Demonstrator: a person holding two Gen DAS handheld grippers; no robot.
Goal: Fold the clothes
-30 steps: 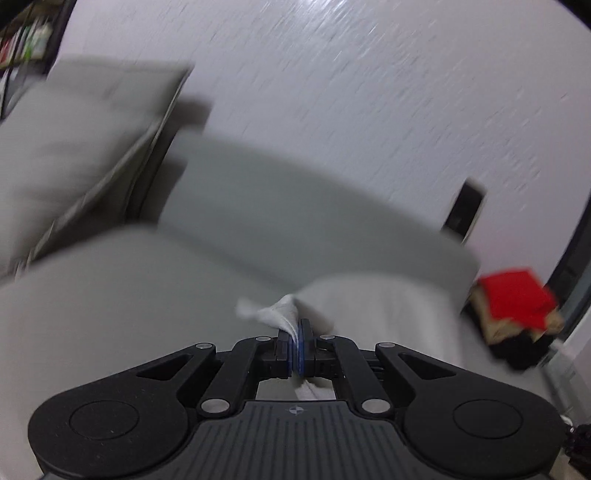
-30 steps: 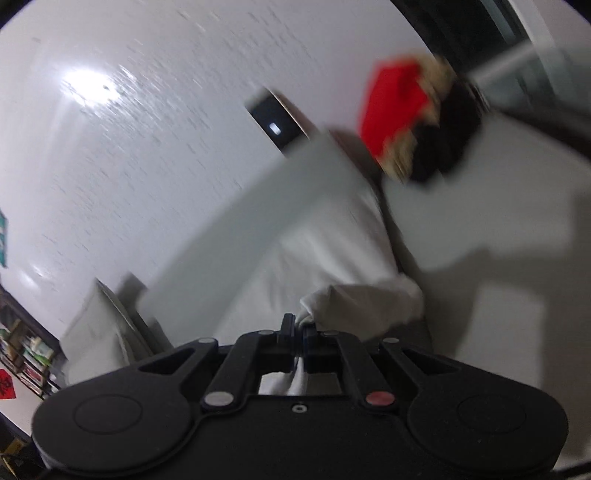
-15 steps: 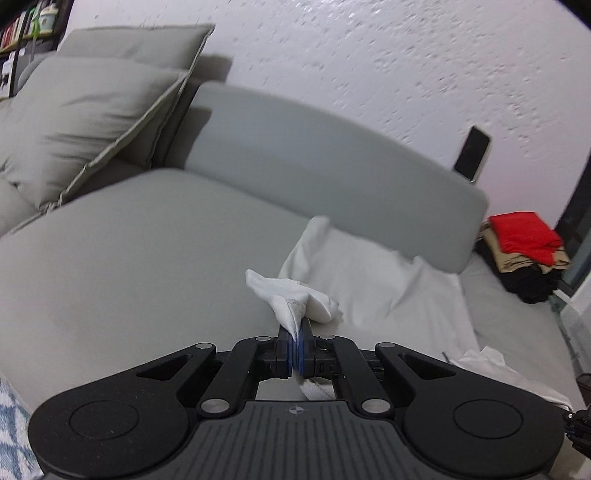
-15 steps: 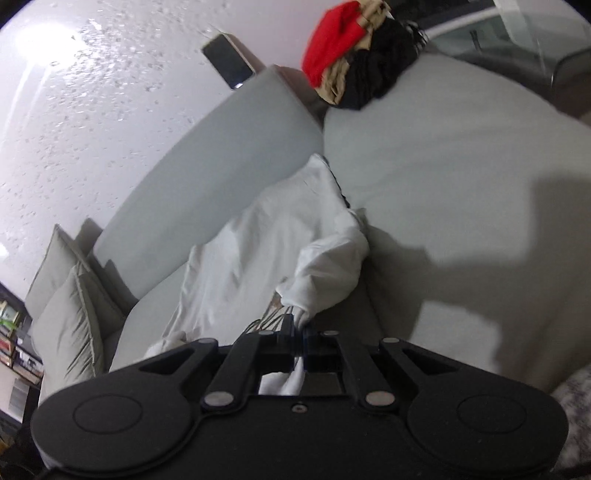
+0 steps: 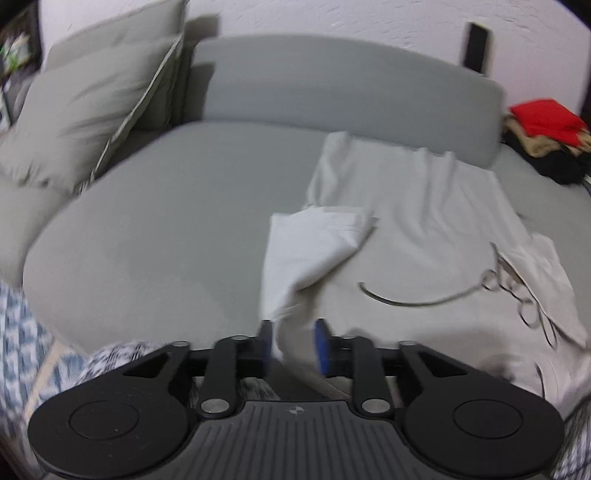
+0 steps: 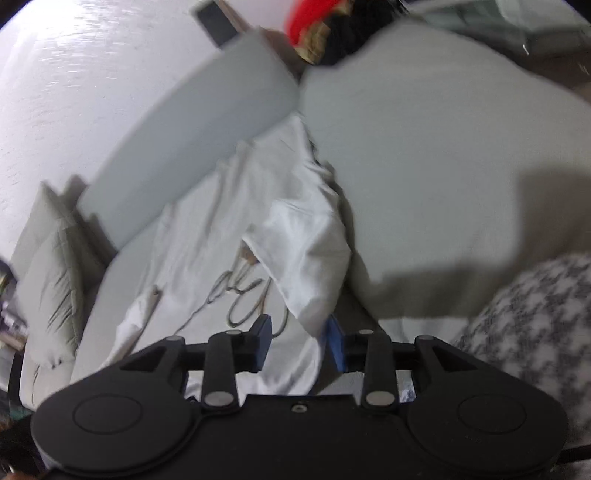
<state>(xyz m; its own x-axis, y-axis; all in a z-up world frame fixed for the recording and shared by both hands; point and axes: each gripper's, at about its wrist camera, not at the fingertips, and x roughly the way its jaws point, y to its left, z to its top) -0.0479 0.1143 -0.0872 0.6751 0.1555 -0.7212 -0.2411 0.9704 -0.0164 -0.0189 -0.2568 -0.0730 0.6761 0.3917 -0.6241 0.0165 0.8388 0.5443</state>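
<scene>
Left wrist view. The left tongs [image 5: 293, 345] are opening, their blue pads spread, with a fold of the white shirt [image 5: 413, 221] lying loosely between them; the pads do not press on the cloth. The shirt lies spread on the grey sofa [image 5: 166, 221], its far edge against the sofa's backrest [image 5: 351, 85]. One sleeve [image 5: 314, 247] is folded inward over the shirt's body, just beyond the tongs. A thin dark line drawing [image 5: 424, 301] is printed on the shirt's front, to the right of the sleeve. Two grey cushions [image 5: 96, 99] lean at the left end of the backrest. A pile of clothes [image 5: 546, 136], red on top with tan and black beneath, sits at the right end of the backrest. A dark flat object [image 5: 478, 48] stands against the wall above the backrest; its kind cannot be told. The frame is motion-blurred.

Right wrist view. The right tongs [image 6: 301, 343] are opening, pads spread, and a hanging fold of the shirt's other sleeve [image 6: 310, 258] lies between them without being pinched. The white shirt [image 6: 207, 236] stretches from the tongs up to the backrest [image 6: 192, 122], the printed line drawing [image 6: 243, 291] just left of the sleeve. The bare sofa seat [image 6: 443, 166] lies right of the shirt. A black-and-white houndstooth fabric [image 6: 535, 325] shows at the lower right, at the sofa's near edge. The pile of clothes [image 6: 321, 22] lies beyond the backrest's end.
</scene>
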